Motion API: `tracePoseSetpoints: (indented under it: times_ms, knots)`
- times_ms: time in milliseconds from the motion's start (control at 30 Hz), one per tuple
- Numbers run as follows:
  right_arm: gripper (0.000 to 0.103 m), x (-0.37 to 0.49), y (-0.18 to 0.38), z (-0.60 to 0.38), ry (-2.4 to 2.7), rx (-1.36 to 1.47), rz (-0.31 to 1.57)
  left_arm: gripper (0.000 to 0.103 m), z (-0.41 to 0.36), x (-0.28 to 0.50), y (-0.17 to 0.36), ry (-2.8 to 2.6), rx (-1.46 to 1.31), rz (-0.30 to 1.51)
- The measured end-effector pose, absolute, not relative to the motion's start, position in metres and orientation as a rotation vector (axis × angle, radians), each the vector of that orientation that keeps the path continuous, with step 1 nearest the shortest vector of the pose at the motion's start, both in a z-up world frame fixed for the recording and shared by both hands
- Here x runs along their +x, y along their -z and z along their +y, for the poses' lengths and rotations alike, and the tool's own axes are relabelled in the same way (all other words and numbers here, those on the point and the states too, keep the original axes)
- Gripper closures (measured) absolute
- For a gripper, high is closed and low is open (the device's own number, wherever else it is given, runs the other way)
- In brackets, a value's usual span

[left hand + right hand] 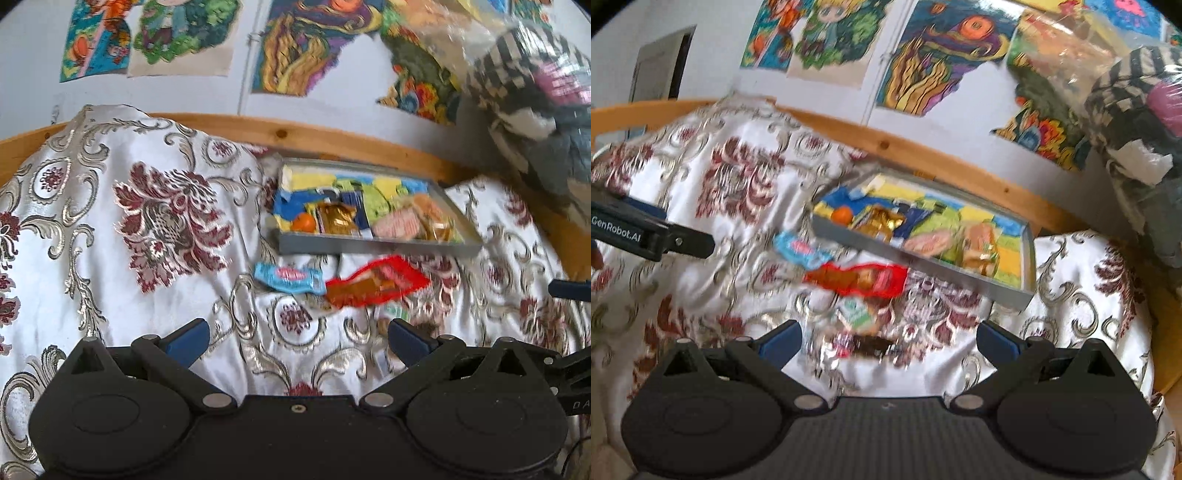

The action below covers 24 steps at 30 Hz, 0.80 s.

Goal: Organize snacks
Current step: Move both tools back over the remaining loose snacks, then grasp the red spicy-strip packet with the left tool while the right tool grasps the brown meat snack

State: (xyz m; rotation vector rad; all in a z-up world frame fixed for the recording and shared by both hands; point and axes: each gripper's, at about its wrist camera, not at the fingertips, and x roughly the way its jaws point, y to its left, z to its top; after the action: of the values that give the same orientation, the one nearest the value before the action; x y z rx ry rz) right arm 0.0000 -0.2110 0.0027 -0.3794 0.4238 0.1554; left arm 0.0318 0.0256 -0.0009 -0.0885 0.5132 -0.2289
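A grey tray (369, 246) (923, 263) lies on the patterned bedspread and holds an orange fruit (304, 222) (843, 215), a gold wrapper (338, 218) (882, 220) and several other snacks. In front of it lie a light blue packet (288, 277) (801, 250) and a red packet (376, 282) (860, 281). A small green-and-white snack (855, 314) and a dark wrapper (871, 345) lie nearer the right gripper. My left gripper (297, 341) hangs open, with nothing between its fingers, short of the packets. My right gripper (888, 341) is open too, just behind the dark wrapper.
A white and maroon floral bedspread (147, 221) covers the bed, bunched high at the left. A wooden bed rail (332, 136) runs behind the tray, under colourful pictures on the wall. A clear bag of clothes (535, 110) (1137, 129) sits at the right. The left gripper's body (646, 232) shows at the left edge.
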Motion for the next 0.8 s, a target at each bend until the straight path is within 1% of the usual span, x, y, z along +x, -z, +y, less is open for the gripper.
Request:
tracePoseSetpoints:
  times_ms: [467,800]
  knots:
    - [0.0,0.026,0.019,-0.209,-0.248,-0.474,0.573,0.001,0.013,0.05,0.021,0.253,-0.039,0.628]
    - [0.0,0.048,0.03,-0.218,-0.279,-0.539,0.633,0.001,0.003,0.068,0.032,0.25,0.013,0.679]
